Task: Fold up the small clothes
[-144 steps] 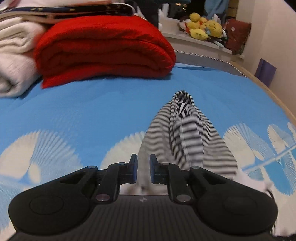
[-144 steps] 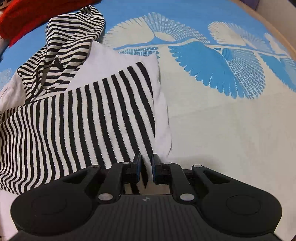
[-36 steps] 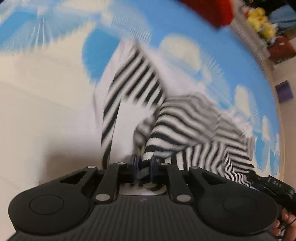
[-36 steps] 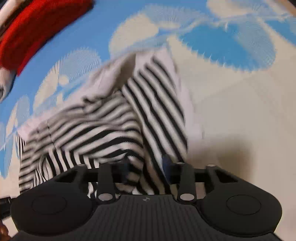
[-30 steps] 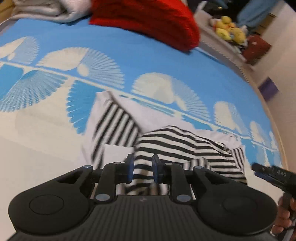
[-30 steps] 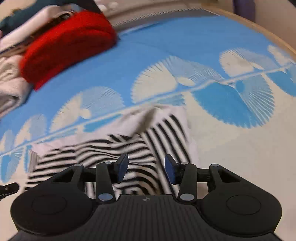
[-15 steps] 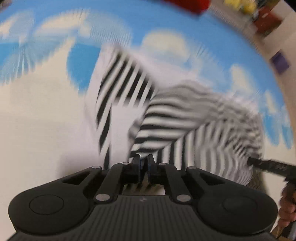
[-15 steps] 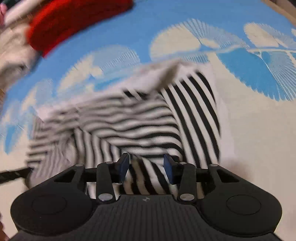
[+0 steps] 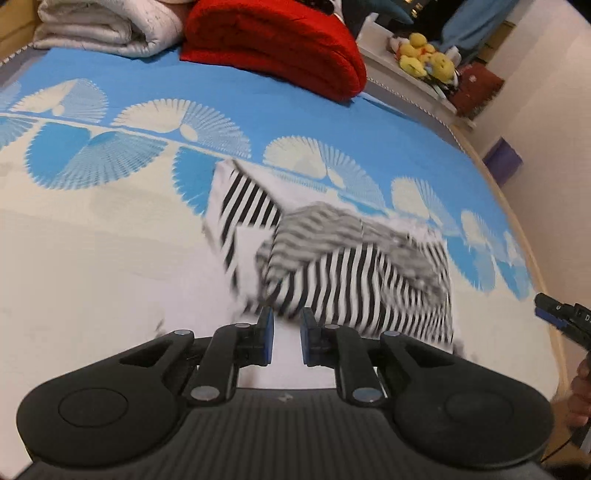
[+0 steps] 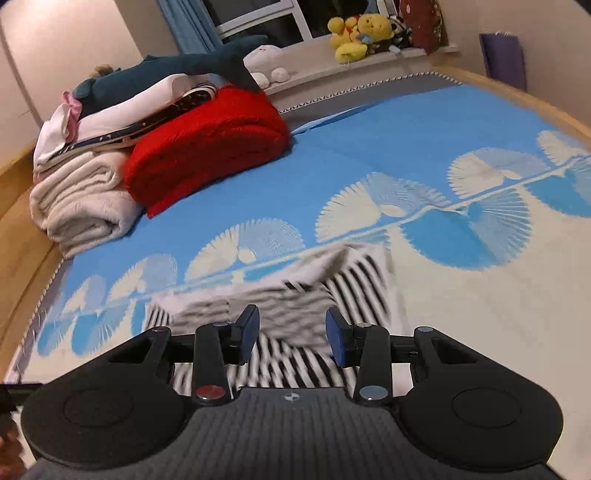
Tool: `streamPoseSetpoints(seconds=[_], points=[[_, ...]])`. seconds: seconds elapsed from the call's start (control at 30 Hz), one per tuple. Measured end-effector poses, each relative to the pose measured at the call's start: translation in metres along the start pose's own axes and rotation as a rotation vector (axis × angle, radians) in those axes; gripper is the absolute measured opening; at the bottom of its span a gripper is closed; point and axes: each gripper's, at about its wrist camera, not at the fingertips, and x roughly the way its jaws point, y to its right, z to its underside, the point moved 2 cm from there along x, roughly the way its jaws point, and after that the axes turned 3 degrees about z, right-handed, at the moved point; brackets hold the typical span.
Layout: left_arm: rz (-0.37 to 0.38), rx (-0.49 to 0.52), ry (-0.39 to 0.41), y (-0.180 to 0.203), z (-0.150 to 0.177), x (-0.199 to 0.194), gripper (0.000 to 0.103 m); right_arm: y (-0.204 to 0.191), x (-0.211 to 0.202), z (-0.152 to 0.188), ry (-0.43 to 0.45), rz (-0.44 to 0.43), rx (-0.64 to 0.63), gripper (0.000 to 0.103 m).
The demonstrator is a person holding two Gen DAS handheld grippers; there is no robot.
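A small black-and-white striped garment (image 9: 354, 266) lies folded in a rough rectangle on the blue and cream bedspread (image 9: 92, 258). My left gripper (image 9: 284, 339) is open and empty, just in front of the garment's near edge. In the right wrist view the garment (image 10: 295, 306) lies just ahead of my right gripper (image 10: 291, 332), which is open wide and empty above its near side. The tip of the right gripper also shows at the right edge of the left wrist view (image 9: 557, 314).
A folded red blanket (image 9: 273, 44) and folded white bedding (image 9: 107, 26) lie at the head of the bed. A plush shark (image 10: 173, 70) rests on that stack. Yellow plush toys (image 10: 358, 33) sit on the windowsill. The bed's wooden edge (image 9: 517, 214) runs along the right.
My left gripper was shut on the garment's edge half a second ago and has opened and let go. Both grippers have pulled back; the garment now lies folded on the bed.
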Motion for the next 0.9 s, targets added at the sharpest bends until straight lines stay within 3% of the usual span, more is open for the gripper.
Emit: streamPoseSetpoints(seconds=[0.17, 0.23, 0.27, 0.3, 0.37, 0.47, 0.57, 0.7, 0.9], points=[[-0.039, 0.020, -0.032, -0.026, 0.060, -0.024, 0.016, 0.041, -0.032, 0.056, -0.076, 0.063, 0.020, 0.042], [-0.078, -0.048, -0.076, -0.040, 0.077, -0.019, 0.017, 0.053, -0.037, 0.080, -0.096, 0.109, 0.037, 0.031], [-0.051, -0.070, -0.064, -0.044, 0.081, -0.022, 0.017, 0.059, -0.036, 0.090, -0.128, 0.136, 0.061, 0.029], [-0.036, -0.079, -0.056, -0.047, 0.086, -0.024, 0.017, 0.062, -0.035, 0.095, -0.151, 0.141, 0.088, 0.029], [-0.086, -0.080, -0.061, -0.056, 0.098, -0.023, 0.017, 0.066, -0.038, 0.102, -0.152, 0.114, 0.108, 0.029], [-0.101, -0.192, -0.111, -0.079, 0.117, -0.013, 0.017, 0.073, -0.033, 0.122, -0.175, 0.181, 0.039, 0.029], [-0.111, -0.232, -0.140, -0.087, 0.126, -0.007, 0.021, 0.083, -0.022, 0.140, -0.255, 0.202, 0.113, 0.030], [-0.122, -0.252, -0.124, -0.091, 0.127, -0.006, 0.042, 0.077, -0.017, 0.149, -0.278, 0.247, 0.067, 0.051], [-0.159, -0.238, -0.174, -0.087, 0.131, 0.011, 0.046, 0.074, -0.004, 0.162, -0.352, 0.300, 0.026, 0.052]])
